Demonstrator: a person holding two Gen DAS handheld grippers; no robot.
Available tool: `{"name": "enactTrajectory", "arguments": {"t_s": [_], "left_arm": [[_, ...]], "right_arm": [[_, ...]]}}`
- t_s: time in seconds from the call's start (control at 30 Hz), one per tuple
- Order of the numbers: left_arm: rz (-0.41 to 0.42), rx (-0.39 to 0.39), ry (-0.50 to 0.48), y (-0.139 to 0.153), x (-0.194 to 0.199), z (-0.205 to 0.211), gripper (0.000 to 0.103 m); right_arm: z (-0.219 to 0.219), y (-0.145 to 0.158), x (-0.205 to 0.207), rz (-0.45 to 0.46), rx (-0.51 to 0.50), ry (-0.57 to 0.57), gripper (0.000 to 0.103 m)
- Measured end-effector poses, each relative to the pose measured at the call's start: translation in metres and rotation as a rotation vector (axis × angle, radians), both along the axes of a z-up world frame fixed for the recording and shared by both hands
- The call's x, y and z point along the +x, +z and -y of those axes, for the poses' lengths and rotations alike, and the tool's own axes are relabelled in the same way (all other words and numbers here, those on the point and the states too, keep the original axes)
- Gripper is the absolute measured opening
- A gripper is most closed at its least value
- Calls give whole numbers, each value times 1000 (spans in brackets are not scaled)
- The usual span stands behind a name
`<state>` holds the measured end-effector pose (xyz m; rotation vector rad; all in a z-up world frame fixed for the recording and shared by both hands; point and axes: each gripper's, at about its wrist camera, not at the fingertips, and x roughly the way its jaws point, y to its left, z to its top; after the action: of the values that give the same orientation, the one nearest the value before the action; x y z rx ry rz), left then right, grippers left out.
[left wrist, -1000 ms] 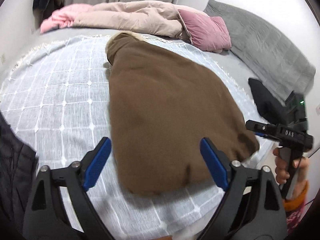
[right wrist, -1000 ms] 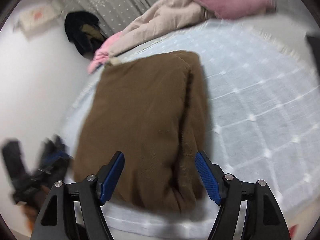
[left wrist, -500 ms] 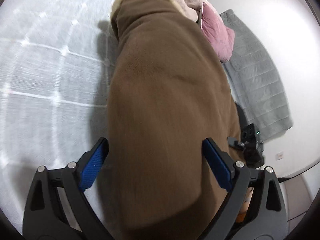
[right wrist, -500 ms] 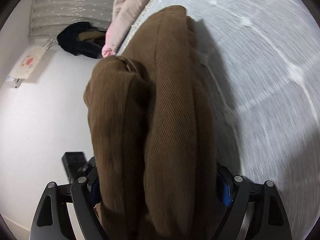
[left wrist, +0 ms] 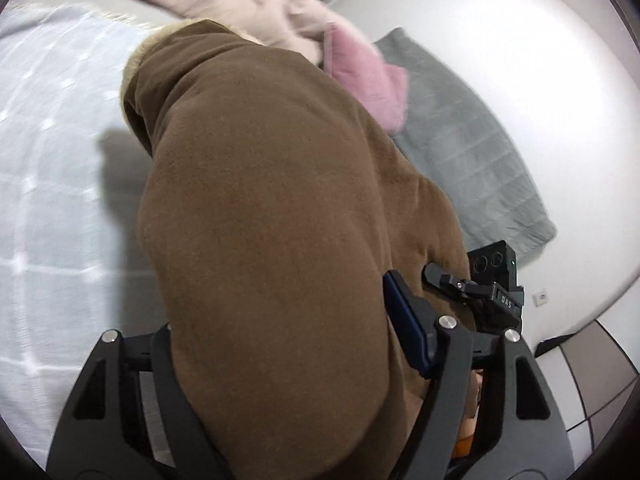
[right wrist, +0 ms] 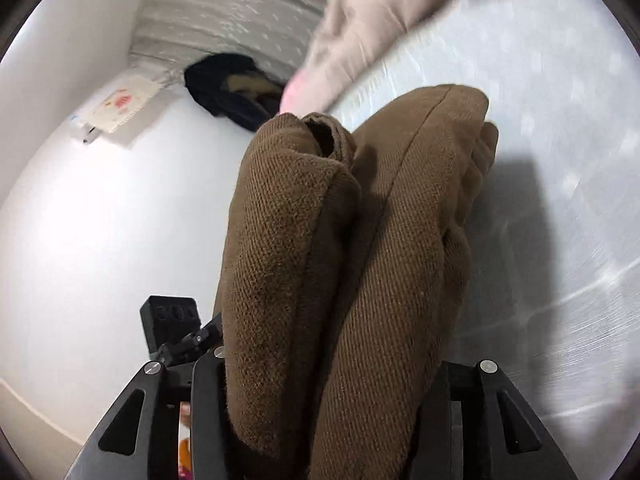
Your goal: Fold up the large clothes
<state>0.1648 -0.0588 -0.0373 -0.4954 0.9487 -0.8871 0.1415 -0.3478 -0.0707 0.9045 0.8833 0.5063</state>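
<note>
A thick brown garment point(left wrist: 272, 184) lies lengthwise on the bed, its pale-lined collar at the far end. My left gripper point(left wrist: 280, 312) has its jaws closing on the near end. Cloth bulges between them, covers the left finger and presses against the blue right pad point(left wrist: 404, 320). In the right wrist view the same brown garment point(right wrist: 360, 240) is bunched into two thick rolls. My right gripper point(right wrist: 328, 360) has its jaws closing tight on them, and both pads are hidden by fabric. Each wrist view shows the other gripper at the garment's side, the right gripper point(left wrist: 492, 292) and the left gripper point(right wrist: 172, 328).
A pale checked bedspread point(left wrist: 52, 160) covers the bed. At its head lie a beige quilt point(left wrist: 248, 4), a pink pillow point(left wrist: 368, 80) and a grey blanket point(left wrist: 472, 160). Dark clothes point(right wrist: 232, 96) hang by the curtain point(right wrist: 240, 12). A white wall point(right wrist: 100, 220) stands beside the bed.
Both grippers came forward over the garment's near end and narrowed onto it. The cloth, flat a second ago, is now gathered and bunched between the fingers.
</note>
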Motion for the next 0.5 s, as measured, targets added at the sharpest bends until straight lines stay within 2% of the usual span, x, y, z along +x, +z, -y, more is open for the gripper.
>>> {"name": "enactTrajectory", "arguments": {"t_s": [0.13, 0.23, 0.3, 0.33, 0.4, 0.43, 0.47, 0.5], "left_arm": [[35, -55, -66, 25, 17, 54, 71], [31, -26, -106, 24, 41, 103, 74], [-3, 56, -121, 4, 62, 134, 77], [-32, 137, -116, -15, 73, 149, 78], [-64, 302, -72, -45, 81, 163, 78], [-48, 323, -54, -53, 80, 164, 78], [-37, 271, -63, -54, 78, 161, 79], [-37, 253, -62, -53, 76, 158, 79]], "right_arm": [[53, 55, -14, 85, -89, -70, 44], [88, 72, -7, 69, -190, -105, 48], [111, 65, 3, 8, -258, -122, 58], [127, 51, 10, -65, -322, -146, 63], [146, 23, 16, -204, -404, -175, 64], [155, 3, 17, -297, -460, -195, 64], [163, -10, 14, -355, -523, -225, 66], [166, -15, 10, -346, -517, -229, 67]]}}
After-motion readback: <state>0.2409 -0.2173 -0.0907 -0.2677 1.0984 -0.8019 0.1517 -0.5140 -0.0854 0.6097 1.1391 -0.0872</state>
